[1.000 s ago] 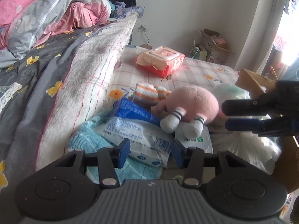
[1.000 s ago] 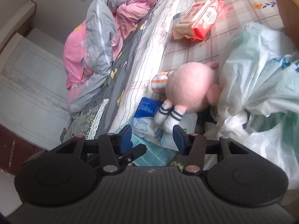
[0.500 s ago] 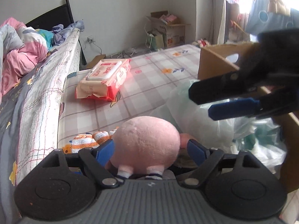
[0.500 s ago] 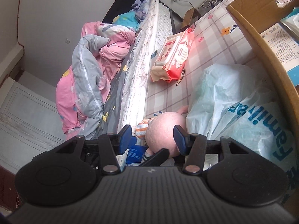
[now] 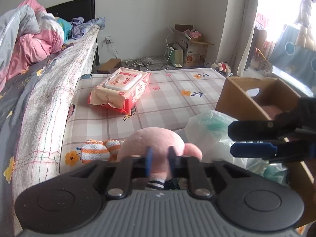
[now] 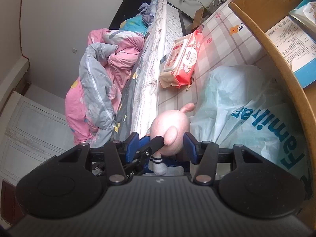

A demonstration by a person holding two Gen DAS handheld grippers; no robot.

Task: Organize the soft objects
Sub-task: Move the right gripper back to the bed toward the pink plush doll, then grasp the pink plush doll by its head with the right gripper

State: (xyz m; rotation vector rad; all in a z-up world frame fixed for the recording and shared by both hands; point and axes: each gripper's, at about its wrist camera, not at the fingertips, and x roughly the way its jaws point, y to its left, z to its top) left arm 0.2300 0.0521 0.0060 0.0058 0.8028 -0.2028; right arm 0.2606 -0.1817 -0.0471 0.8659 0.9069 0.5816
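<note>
The left gripper [image 5: 159, 163] is clamped on the round pink plush toy [image 5: 152, 145] at twelve o'clock; the right gripper [image 5: 254, 139], jaws apart, hovers at three o'clock

Fuzzy matt pink plush toy [image 5: 156, 144], crinkly glossy plastic bag [image 6: 246, 106], plain matt cardboard box [image 5: 244, 100].

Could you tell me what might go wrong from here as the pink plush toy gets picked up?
The left claw pinches only a small fold of the pink plush toy, so it may slip free when lifted. The striped sock touching the toy could get dragged along. The right claw hovers close beside it and might collide.
</note>
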